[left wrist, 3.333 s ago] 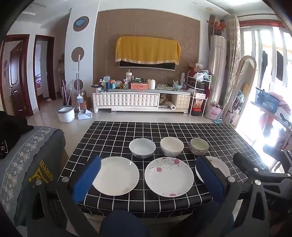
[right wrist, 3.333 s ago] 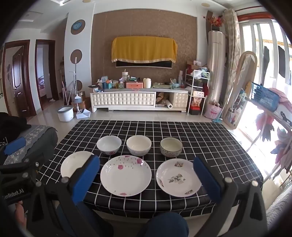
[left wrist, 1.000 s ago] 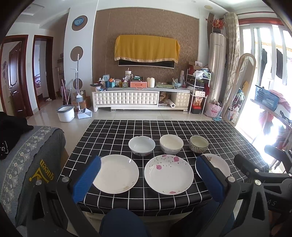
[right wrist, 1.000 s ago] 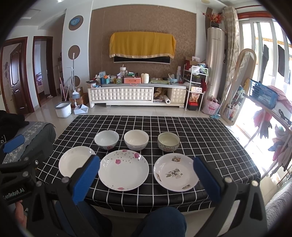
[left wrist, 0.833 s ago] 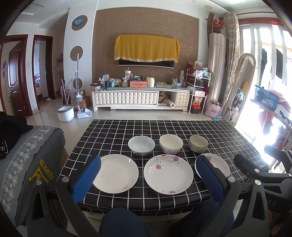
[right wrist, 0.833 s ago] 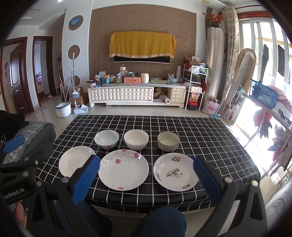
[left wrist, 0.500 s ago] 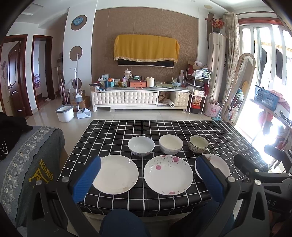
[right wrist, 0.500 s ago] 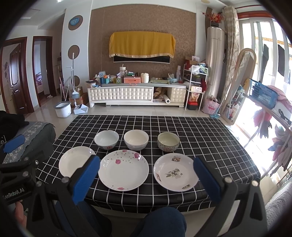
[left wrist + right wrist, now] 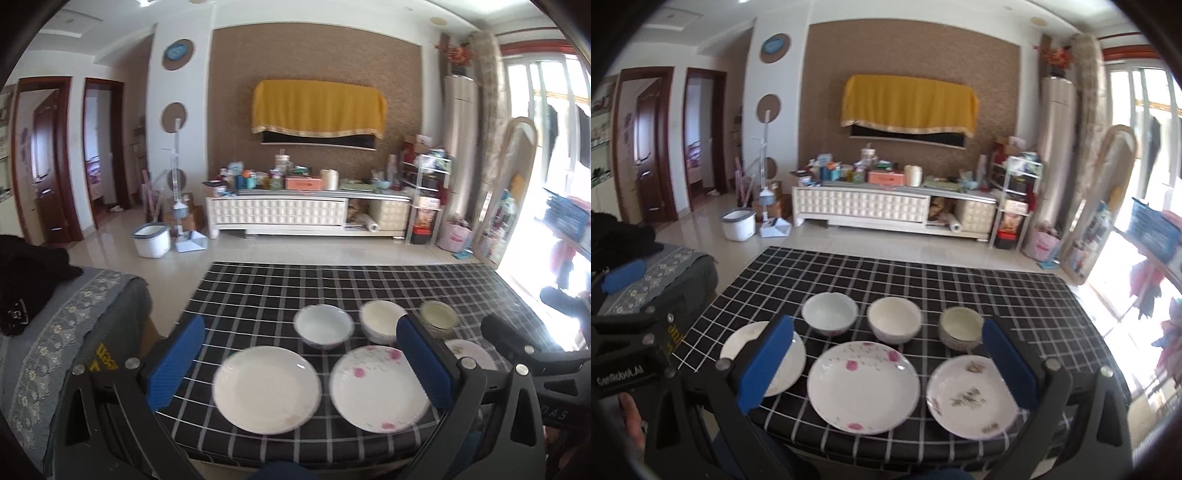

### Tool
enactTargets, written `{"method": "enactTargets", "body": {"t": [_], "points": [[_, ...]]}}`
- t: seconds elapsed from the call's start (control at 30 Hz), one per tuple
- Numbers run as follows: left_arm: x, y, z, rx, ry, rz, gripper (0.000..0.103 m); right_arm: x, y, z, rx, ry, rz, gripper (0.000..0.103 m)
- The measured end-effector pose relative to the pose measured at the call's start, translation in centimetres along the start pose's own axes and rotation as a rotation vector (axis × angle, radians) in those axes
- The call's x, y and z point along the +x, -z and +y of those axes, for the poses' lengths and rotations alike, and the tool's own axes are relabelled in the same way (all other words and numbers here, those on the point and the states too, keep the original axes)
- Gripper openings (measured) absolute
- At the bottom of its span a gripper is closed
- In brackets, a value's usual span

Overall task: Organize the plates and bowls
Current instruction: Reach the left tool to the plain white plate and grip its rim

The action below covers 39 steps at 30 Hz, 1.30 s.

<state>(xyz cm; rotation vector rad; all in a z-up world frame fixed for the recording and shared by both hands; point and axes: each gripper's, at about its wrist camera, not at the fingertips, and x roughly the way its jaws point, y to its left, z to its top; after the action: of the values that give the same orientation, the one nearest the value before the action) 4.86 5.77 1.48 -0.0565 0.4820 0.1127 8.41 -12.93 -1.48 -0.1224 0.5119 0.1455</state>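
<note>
Three plates lie in a front row on the black checked table point(image 9: 258, 288): a plain white plate point(image 9: 266, 388) on the left, a pink-flowered plate point(image 9: 376, 391) in the middle, a leaf-patterned plate point(image 9: 971, 397) on the right. Behind them stand a white bowl point(image 9: 324, 329), a cream bowl point(image 9: 380, 319) and a patterned bowl point(image 9: 960, 328). My left gripper point(image 9: 301, 363) is open and empty, held above the white plate. My right gripper point(image 9: 886, 363) is open and empty, above the pink-flowered plate point(image 9: 863, 386).
A grey-covered sofa arm point(image 9: 74, 332) stands left of the table. The far half of the table point(image 9: 923, 273) holds no dishes. Beyond it is tiled floor, a white TV cabinet point(image 9: 280, 218) and a white bucket point(image 9: 151, 240).
Both grippers have moved forward and tilted, so the dishes sit lower and larger in view. The left view has shifted left, the right view is rolled slightly. Nothing on the table has moved.
</note>
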Motion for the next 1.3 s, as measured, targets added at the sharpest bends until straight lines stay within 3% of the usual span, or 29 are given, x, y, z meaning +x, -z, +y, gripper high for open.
{"method": "enactTargets", "body": {"t": [0.03, 0.17, 0.3, 0.6, 0.67, 0.73, 0.83, 1.07, 1.17, 1.23, 1.3], "points": [[0.5, 0.0, 0.5, -0.008, -0.011, 0.010, 0.103, 1.2, -0.1, 0.5, 0.002, -0.018, 0.017, 0.103], [4.9, 0.4, 3.7, -0.055, -0.006, 0.170, 0.103, 5.9, -0.3, 1.8, 0.040, -0.157, 0.103, 0.103], [9.4, 2.0, 6.7, -0.084, -0.055, 0.240, 0.103, 10.5, 0.0, 4.1, 0.000, -0.170, 0.186, 0.103], [17.3, 6.9, 11.7, -0.169, -0.066, 0.412, 0.103, 18.7, 2.3, 9.6, -0.127, -0.233, 0.333, 0.103], [18.7, 8.1, 12.6, -0.181, -0.064, 0.449, 0.097, 20.5, 3.2, 10.7, -0.153, -0.248, 0.374, 0.100], [20.2, 9.4, 13.5, -0.197, -0.064, 0.500, 0.083, 22.0, 4.0, 11.7, -0.181, -0.256, 0.412, 0.093], [22.3, 11.2, 14.8, -0.235, -0.046, 0.572, 0.074, 24.1, 5.3, 12.6, -0.187, -0.285, 0.478, 0.083], [24.7, 13.5, 15.5, -0.266, -0.016, 0.658, 0.050, 27.1, 7.5, 12.9, -0.183, -0.268, 0.594, 0.064], [24.9, 13.9, 15.3, -0.266, -0.008, 0.686, 0.034, 27.5, 8.4, 12.6, -0.156, -0.280, 0.637, 0.053], [25.1, 14.1, 15.3, -0.279, 0.002, 0.695, 0.031, 27.9, 8.9, 12.6, -0.154, -0.284, 0.647, 0.040], [25.1, 14.2, 15.1, -0.278, -0.004, 0.700, 0.031, 27.8, 9.0, 12.4, -0.158, -0.276, 0.643, 0.036]]}}
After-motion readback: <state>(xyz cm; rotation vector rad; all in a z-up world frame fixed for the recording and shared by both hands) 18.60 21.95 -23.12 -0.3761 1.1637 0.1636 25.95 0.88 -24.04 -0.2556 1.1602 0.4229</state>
